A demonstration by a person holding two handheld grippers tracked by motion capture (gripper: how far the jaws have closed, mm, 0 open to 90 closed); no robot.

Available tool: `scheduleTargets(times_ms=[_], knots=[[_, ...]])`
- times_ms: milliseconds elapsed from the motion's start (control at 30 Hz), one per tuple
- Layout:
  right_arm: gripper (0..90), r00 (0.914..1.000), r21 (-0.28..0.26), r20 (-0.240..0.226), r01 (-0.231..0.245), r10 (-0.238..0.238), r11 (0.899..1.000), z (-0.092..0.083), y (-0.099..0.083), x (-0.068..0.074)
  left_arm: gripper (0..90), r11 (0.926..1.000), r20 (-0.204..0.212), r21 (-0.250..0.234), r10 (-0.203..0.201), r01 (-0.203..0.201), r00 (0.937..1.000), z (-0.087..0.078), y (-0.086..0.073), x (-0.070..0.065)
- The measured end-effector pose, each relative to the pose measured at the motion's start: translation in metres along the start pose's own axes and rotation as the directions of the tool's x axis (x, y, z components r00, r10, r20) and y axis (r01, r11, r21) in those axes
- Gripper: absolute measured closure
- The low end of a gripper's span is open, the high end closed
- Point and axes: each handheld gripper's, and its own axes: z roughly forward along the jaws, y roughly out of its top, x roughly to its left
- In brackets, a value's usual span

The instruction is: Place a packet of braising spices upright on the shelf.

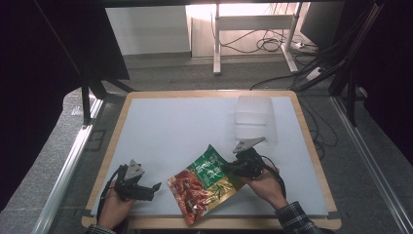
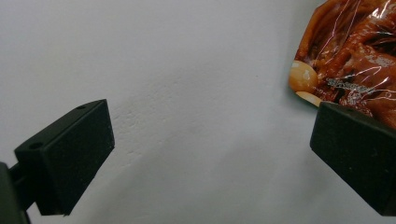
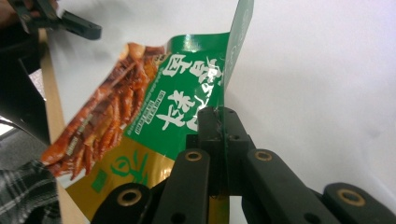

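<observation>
- a green and red snack packet (image 1: 204, 183) lies near the front edge of the white table (image 1: 185, 126), between the two grippers, its right edge lifted off the surface.
- the right gripper (image 1: 233, 166) has its jaws clenched on that green edge of the packet; in the right gripper view the foil (image 3: 187, 107) stands pinched upright between the two black jaws.
- the left gripper (image 1: 155, 187) rests at the front left of the table, just beside the packet's red end; its jaws stand released, wide apart, with bare table between them.
- in the left gripper view the packet's red corner (image 2: 350, 51) sits just behind one pad (image 2: 355, 149), possibly touching it, though the angle leaves that unclear.
- a clear plastic container (image 1: 252, 114) stands toward the back right of the table, well apart from the packet.
</observation>
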Motion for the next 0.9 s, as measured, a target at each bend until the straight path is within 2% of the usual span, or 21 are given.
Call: scheduleTargets(times_ms=[433, 833, 900], knots=[[89.5, 0.9985, -0.024, -0.055, 0.0, -0.001, 1.0, -0.015, 0.029, 0.006, 0.0, 1.0, 0.0, -0.004, 0.004, -0.004, 1.0, 0.0, 0.0, -0.001], [89.5, 0.9962, -0.027, -0.067, 0.053, -0.055, 0.998, -0.026, 0.058, 0.016, 0.0, 1.0, 0.002, -0.006, 0.002, -0.002, 1.0, 0.0, 0.0, 0.0], [89.6, 0.996, -0.032, -0.058, 0.067, -0.069, 0.997, -0.03, 0.064, 0.018, 0.0, 1.0, 0.002, -0.006, 0.002, -0.002, 1.0, 0.0, 0.0, 0.0]])
